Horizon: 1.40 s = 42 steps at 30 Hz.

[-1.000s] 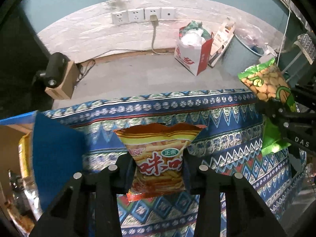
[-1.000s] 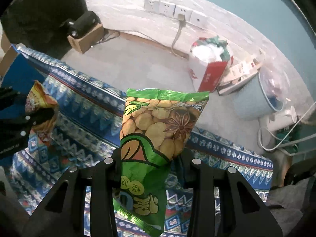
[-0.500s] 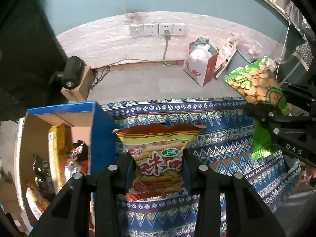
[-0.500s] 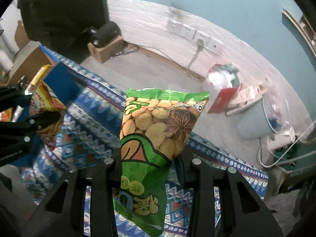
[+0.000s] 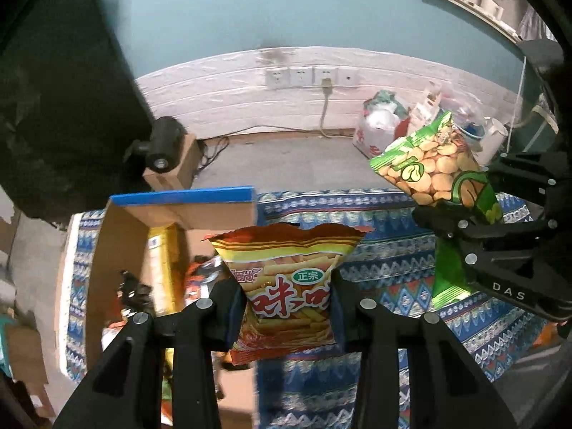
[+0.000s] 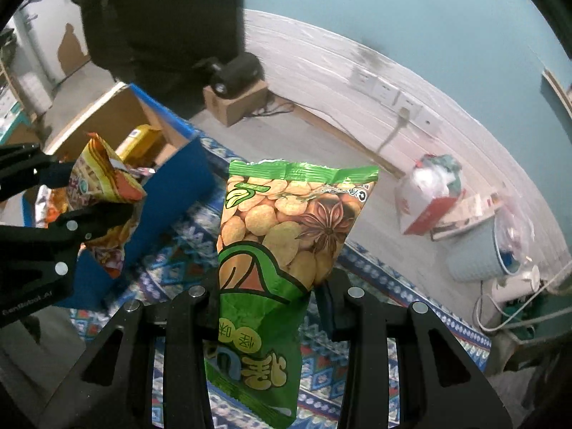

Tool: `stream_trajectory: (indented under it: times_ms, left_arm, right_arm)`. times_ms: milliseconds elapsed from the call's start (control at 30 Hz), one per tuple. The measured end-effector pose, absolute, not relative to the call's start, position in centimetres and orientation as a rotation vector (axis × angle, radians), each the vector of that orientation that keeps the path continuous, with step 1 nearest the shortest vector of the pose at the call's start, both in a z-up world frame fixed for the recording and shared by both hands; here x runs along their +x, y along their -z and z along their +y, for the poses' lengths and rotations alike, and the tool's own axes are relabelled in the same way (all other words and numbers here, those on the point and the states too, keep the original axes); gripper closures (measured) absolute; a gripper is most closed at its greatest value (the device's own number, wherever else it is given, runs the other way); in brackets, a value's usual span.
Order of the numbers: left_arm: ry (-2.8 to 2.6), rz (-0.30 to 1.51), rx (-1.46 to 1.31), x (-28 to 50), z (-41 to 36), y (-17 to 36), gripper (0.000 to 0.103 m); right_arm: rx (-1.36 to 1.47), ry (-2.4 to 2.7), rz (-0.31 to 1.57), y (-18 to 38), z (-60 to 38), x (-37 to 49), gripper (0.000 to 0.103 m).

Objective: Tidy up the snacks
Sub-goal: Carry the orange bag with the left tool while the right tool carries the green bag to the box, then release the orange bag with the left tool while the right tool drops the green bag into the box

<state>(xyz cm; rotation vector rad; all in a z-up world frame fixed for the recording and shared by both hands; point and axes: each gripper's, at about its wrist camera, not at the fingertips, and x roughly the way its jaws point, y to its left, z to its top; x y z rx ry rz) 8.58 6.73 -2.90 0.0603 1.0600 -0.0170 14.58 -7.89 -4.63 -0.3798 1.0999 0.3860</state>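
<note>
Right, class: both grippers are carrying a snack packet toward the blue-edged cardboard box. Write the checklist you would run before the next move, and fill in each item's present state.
1. Left gripper clamps the orange snack packet firmly: ok, both fingers press its sides.
2. Right gripper holds the green bean packet: ok, gripped around its middle.
3. Cardboard box is open: ok, the inside shows.
4. Free room inside the box: cannot tell; a yellow packet and other wrappers already lie there.
5. Orange snack packet sits over the opening: cannot tell; it overlaps the box's right wall in the left wrist view.
6. The two grippers are apart: ok, a gap shows between them.
</note>
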Motion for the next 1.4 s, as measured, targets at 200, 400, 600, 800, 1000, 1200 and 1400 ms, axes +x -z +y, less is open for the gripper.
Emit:
stream_trajectory:
  times_ms: [200, 400, 600, 800, 1000, 1200, 1400]
  left_arm:
    - [-0.047, 1.065, 0.028, 7.8, 10.9, 2.5, 0.063]
    - [-0.107, 1.076, -0.018, 6.8, 15.0, 3.0, 0.063]
    - [-0.135, 1.103, -0.046, 5.9, 17.6, 4.7, 0.063]
    - [-0.132, 1.154, -0.083, 5.5, 19.2, 6.0, 0.06]
    - [-0.165, 1.118, -0.098, 4.5, 20.7, 5.1, 0.028]
    - [-0.197, 1.108, -0.075, 3.7, 21.5, 4.3, 0.027]
    - [-0.237, 1.083, -0.062, 2.7, 23.0, 3.8, 0.025]
  right_arm:
    - [-0.376, -0.427, 1.096, 4.3, -4.7, 15.0, 0.067]
    - [-0.384, -0.465, 1.098, 4.5, -1.2, 15.6, 0.067]
    - [-0.396, -0.504, 1.102, 5.0, 2.2, 15.9, 0.067]
    - [-0.411, -0.538, 1.107, 5.7, 5.2, 16.1, 0.067]
    - [-0.41, -0.552, 1.116, 6.4, 7.4, 16.7, 0.067]
    - [-0.403, -0.573, 1.123, 6.9, 9.6, 17.2, 0.067]
    - [-0.414, -0.595, 1.13, 7.7, 11.6, 17.5, 0.067]
